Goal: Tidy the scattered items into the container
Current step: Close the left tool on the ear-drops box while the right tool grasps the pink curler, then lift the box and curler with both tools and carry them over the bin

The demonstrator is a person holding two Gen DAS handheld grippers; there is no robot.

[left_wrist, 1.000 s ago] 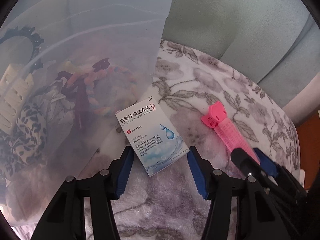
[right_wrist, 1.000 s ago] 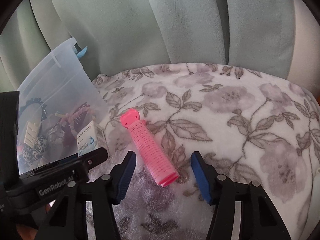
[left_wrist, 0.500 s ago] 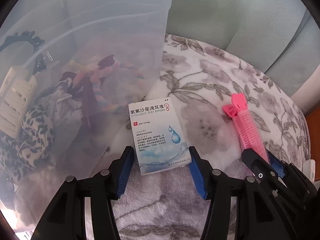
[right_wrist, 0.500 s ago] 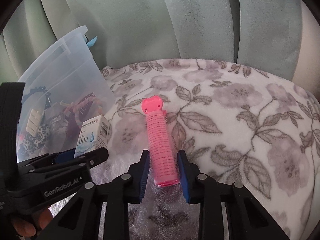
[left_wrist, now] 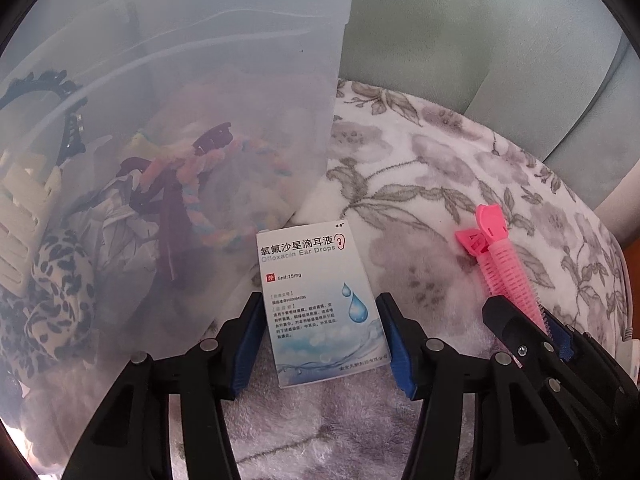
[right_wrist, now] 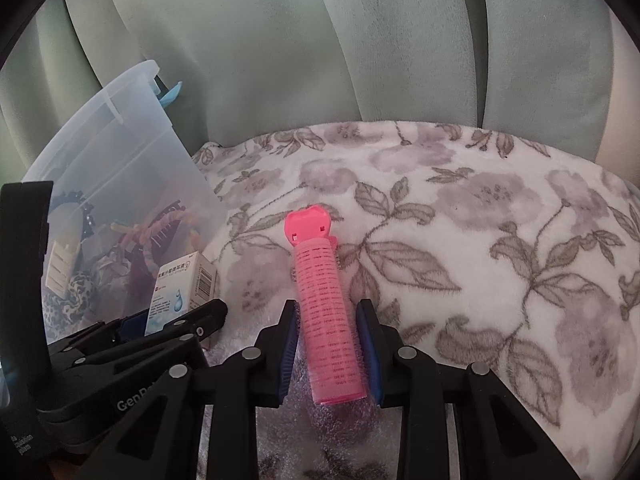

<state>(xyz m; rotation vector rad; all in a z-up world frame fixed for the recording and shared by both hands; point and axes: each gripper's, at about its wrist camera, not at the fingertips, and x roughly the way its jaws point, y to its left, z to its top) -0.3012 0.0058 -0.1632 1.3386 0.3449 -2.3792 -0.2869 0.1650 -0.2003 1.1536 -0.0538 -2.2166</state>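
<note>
A white ear-drops box [left_wrist: 320,304] lies on the floral blanket against the translucent container [left_wrist: 180,80]. My left gripper [left_wrist: 320,340] has closed on the box, its blue pads touching both long sides. A pink hair roller clip [right_wrist: 324,308] lies on the blanket. My right gripper [right_wrist: 328,344] is shut on it, pads pressed against its sides. The roller also shows in the left wrist view [left_wrist: 500,264], and the box in the right wrist view [right_wrist: 180,292]. The container [right_wrist: 116,152] stands at the left, holding hair clips and scrunchies.
The floral blanket [right_wrist: 500,240] covers the surface. Green cushions [right_wrist: 320,40] rise behind it. Inside the container are a cream claw clip [left_wrist: 24,216], a leopard scrunchie [left_wrist: 60,280] and a rainbow band [left_wrist: 192,184]. A blue clip [right_wrist: 170,94] hangs behind the container.
My left gripper moved forward and closed on the ear-drops box. My right gripper closed on the pink roller, which turned to lie straight between the pads.
</note>
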